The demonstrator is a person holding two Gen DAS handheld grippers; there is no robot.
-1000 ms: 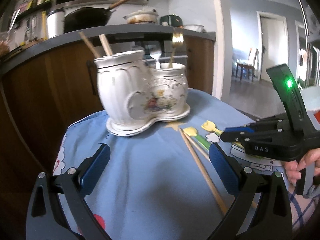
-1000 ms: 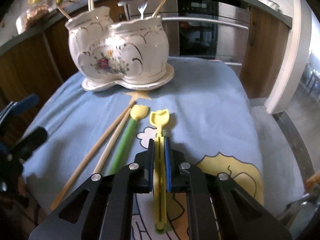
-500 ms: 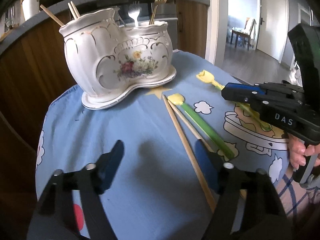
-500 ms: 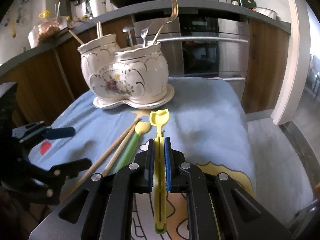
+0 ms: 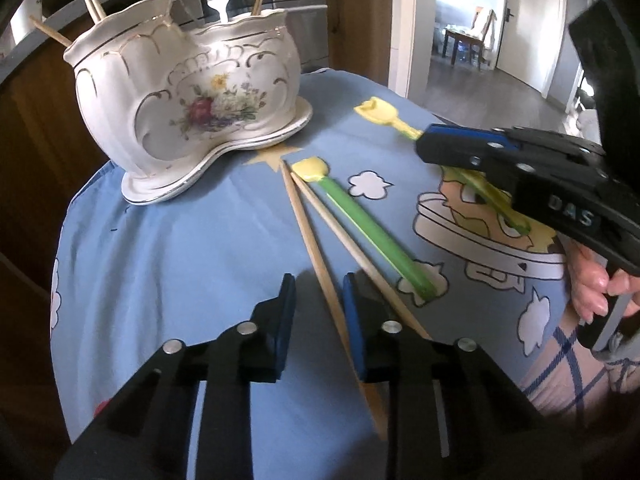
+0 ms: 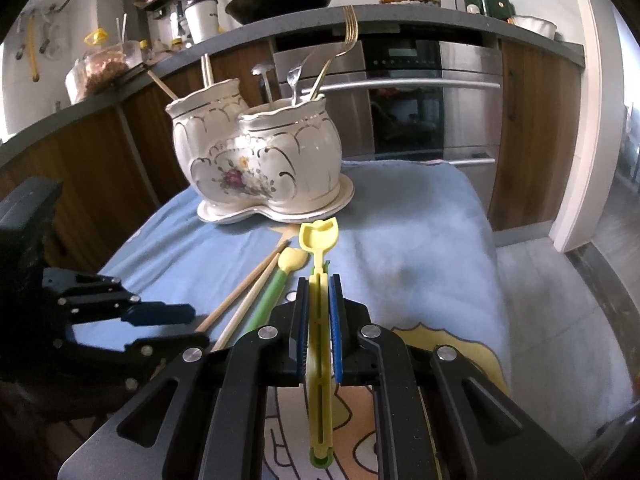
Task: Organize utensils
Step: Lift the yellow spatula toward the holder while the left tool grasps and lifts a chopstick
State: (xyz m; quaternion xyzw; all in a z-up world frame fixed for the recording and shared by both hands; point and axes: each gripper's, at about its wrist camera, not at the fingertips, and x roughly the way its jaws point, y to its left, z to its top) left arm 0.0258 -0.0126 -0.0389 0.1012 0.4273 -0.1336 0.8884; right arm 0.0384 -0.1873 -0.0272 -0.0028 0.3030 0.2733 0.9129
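Left tool [image 5: 318, 312] has dropped, closing round a wooden chopstick [image 5: 308, 236]; right tool [image 6: 319, 320] clamps ribbed yellow spoon [image 6: 319, 240].

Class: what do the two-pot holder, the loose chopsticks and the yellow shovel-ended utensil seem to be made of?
Holder: likely glazed ceramic; glossy white, gold trim, painted flowers.
Chopsticks: probably wood or bamboo; matte, pale tan.
Yellow utensil: seemingly plastic; uniform bright colour, moulded ribbed handle, slightly shiny.

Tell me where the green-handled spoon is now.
The green-handled spoon lies on the blue cloth, right of the two chopsticks, before the white holder.
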